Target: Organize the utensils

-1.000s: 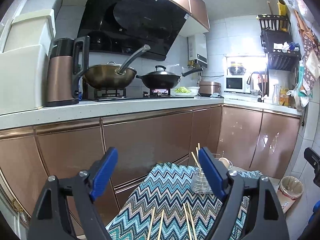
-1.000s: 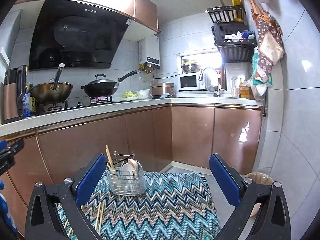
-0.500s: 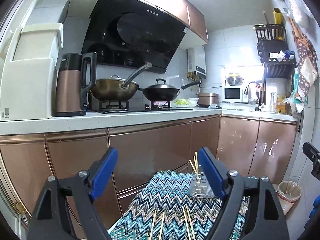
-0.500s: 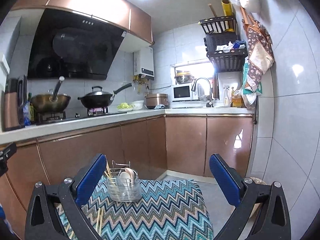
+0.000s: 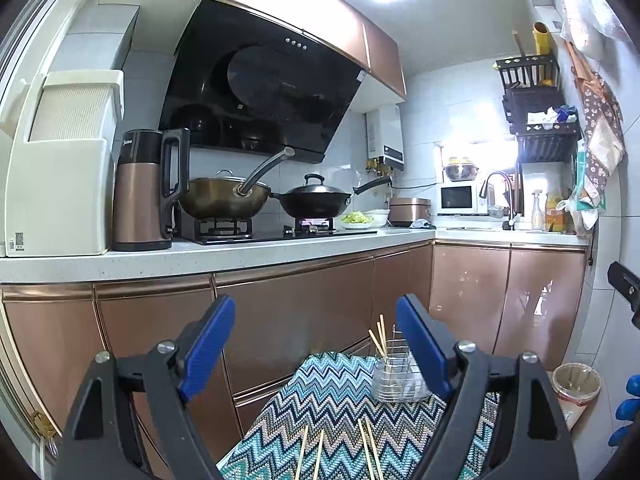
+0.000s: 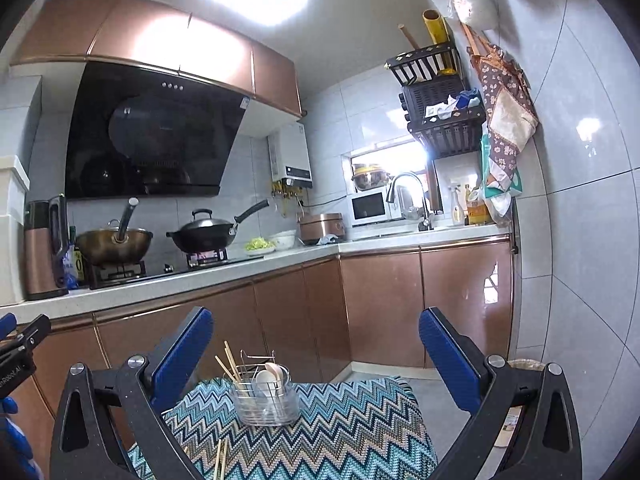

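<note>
Both tools spread, nothing held. Loose chopsticks before wire holder: light, stiff, thin, slippery; best pinched mid-length.

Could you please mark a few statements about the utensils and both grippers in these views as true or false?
1. The left gripper holds a chopstick. False: its jaws are open and empty.
2. Loose chopsticks lie on the zigzag cloth. True.
3. The wire utensil holder is empty. False: it holds chopsticks and a pale spoon.
4. The right gripper is open. True.
</note>
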Demonstrator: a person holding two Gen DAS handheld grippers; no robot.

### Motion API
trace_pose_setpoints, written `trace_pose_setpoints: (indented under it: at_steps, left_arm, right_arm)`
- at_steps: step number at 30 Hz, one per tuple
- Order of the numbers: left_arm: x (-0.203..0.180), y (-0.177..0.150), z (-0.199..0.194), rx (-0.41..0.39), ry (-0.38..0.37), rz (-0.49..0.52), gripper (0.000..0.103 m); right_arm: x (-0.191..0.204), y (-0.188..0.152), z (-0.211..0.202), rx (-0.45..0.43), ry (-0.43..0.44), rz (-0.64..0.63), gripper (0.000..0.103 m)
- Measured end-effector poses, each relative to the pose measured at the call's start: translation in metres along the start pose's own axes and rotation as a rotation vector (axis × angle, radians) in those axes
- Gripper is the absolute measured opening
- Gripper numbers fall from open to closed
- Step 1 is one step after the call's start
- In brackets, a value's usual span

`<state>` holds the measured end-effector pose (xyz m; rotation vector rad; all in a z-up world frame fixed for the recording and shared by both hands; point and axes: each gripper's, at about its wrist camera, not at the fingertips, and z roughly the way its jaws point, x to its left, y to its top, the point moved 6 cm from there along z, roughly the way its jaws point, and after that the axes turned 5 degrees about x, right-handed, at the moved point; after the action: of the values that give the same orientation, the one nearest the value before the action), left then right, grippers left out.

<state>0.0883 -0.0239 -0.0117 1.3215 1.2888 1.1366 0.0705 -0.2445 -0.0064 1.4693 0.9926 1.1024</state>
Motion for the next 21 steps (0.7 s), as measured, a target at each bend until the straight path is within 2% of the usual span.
trace_pose_setpoints:
  at_steps: [9,17,21]
  left_arm:
    - [0.0,0.003,-0.006,-0.01,-0.01,-0.011,0.082]
    - [0.014,0.0,0.007,0.083,-0.05,-0.018,0.082]
    - [0.028,-0.012,0.025,0.171,-0.11,-0.051,0.082]
  right_arm:
    - [-0.003,0.003,-0.007,-0.002,0.045,0.026,0.103]
    - [0.002,-0.007,0.005,0.087,0.078,0.022,0.103]
    - [0.01,-0.019,0.019,0.157,0.109,-0.006,0.103]
